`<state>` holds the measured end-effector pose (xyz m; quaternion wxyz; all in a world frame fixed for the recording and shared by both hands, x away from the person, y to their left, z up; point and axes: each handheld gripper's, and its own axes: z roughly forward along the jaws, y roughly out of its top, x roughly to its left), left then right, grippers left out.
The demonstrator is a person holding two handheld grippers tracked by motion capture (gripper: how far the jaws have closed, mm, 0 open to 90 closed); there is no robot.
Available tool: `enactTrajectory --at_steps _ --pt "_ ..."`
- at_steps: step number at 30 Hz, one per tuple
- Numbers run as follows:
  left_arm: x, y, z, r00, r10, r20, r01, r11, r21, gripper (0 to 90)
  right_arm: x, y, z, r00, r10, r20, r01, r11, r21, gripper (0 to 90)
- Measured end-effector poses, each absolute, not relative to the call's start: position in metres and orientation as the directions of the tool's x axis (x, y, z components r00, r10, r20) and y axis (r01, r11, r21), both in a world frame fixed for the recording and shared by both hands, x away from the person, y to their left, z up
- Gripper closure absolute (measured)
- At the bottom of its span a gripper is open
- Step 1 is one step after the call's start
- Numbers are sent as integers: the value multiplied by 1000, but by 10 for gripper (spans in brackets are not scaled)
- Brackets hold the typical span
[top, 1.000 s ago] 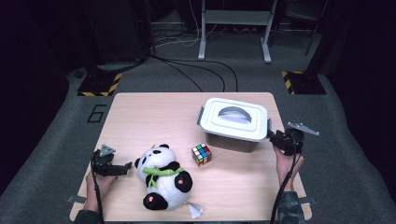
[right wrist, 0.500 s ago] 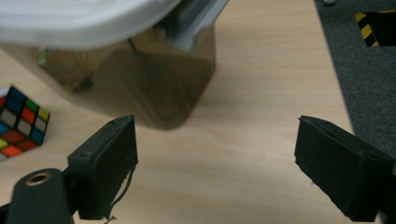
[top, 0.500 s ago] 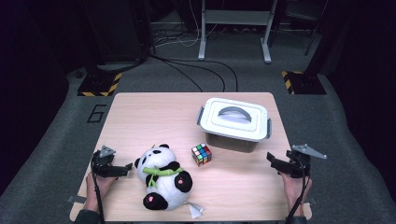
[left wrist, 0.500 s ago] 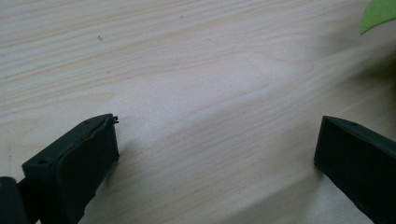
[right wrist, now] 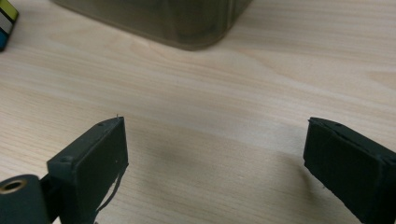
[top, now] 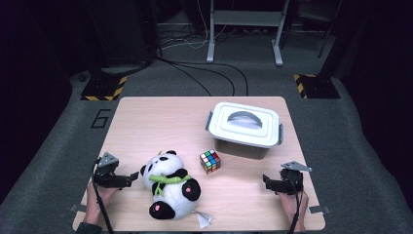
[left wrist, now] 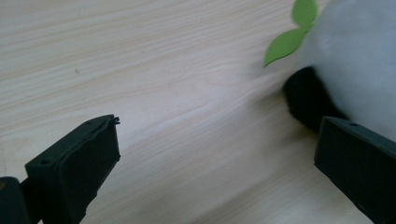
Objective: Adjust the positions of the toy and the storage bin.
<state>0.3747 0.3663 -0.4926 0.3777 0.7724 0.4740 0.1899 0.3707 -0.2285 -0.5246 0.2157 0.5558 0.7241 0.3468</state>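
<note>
At the lower left of the high view the left tongs (top: 132, 176) stand spread with nothing between them, their tips just beside the head of the panda plush (top: 168, 187), which lies on its back in the lower middle of the bench (top: 146, 122). The step in hand looks like a grasp on that toy. To do it well, the left tongs should slide in low along the wood so one jaw passes each side of the black ear (left wrist: 306, 100), then press gently into the soft fur, not the thin green leaf (left wrist: 285, 44) at the neck, which would likely slip out.

At the lower right, the right tongs (top: 265, 181) have just been opening and now gape wide over bare wood, nothing between the jaws.

Farther up sit the puzzle cube (top: 210, 161) and, beyond it, the lidded white box (top: 243, 127).

The left gripper view shows how near the right-hand jaw stands to the ear, which the high view leaves vague. The right gripper view shows the box's grey wall (right wrist: 187, 23) and a corner of the cube (right wrist: 7, 21) close up; the high view alone gives the whole layout.
</note>
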Motion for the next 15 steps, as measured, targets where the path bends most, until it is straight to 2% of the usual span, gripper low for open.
enactTrajectory --at_steps 15 --pt "344 336 -438 627 775 -72 477 -309 823 0 371 -221 -528 -294 956 7 657 197 728 54"
